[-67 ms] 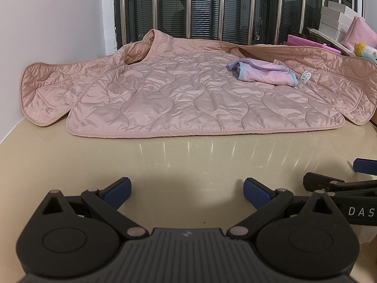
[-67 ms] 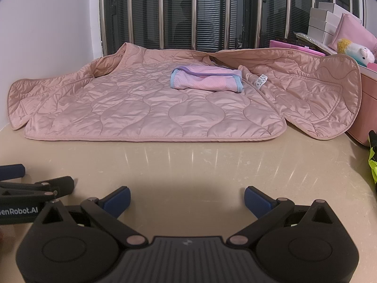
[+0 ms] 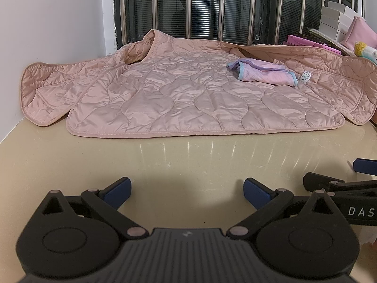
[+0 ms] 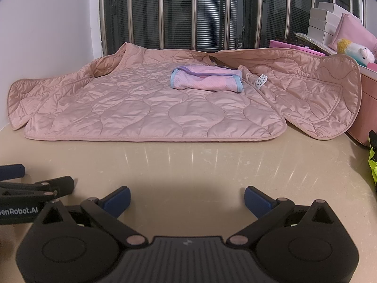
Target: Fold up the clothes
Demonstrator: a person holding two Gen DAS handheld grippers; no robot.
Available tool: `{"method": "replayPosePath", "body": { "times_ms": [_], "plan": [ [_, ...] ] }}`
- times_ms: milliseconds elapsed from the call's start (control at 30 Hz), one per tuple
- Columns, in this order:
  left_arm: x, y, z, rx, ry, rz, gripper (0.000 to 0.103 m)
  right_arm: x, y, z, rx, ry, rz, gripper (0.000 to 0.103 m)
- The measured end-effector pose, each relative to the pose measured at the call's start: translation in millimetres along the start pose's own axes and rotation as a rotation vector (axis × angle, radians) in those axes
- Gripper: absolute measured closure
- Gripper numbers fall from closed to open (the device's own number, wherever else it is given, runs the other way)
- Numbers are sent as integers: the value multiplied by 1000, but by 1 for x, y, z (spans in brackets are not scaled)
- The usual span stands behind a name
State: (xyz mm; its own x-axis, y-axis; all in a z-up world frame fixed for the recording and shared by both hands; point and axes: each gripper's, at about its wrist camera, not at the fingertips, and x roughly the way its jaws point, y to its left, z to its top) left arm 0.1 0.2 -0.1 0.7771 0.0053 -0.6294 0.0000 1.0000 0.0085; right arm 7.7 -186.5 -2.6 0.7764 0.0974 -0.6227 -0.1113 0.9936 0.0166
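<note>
A pink quilted jacket [image 3: 183, 99] [image 4: 150, 108] lies spread open, lining up, across the far half of the beige table [image 3: 188, 160]. A small folded pink garment with blue trim [image 3: 264, 73] [image 4: 207, 80] rests on it, right of centre. My left gripper [image 3: 187, 192] hovers open over bare table, well short of the jacket's hem. My right gripper [image 4: 187, 197] is open too, beside the left one, with nothing between its fingers. In each view the other gripper shows at the side: the right gripper [image 3: 339, 184] and the left gripper [image 4: 35, 186].
A white wall [image 3: 47, 35] borders the table on the left. A barred window [image 3: 223, 7] stands behind. White boxes [image 4: 325, 21], a pink pouch [image 4: 351, 33], a plush toy [image 4: 355, 52] and a pink box [image 4: 365, 108] crowd the right side. A yellow-green item [image 4: 373, 162] sits at the right edge.
</note>
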Motion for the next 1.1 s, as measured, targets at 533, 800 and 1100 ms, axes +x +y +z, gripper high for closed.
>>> {"method": "replayPosePath", "body": {
  "times_ms": [533,800,1100],
  "plan": [
    [0,1,0,1,0,1,1,0,0,0,-1,0,-1,0],
    [-2,1,5,-5,13,-14,1,0,2,-2,0,-1,0,0],
    [-7,3,21,-24,44,-54,0,-8,-15,4,29,4,59,0]
  ]
}}
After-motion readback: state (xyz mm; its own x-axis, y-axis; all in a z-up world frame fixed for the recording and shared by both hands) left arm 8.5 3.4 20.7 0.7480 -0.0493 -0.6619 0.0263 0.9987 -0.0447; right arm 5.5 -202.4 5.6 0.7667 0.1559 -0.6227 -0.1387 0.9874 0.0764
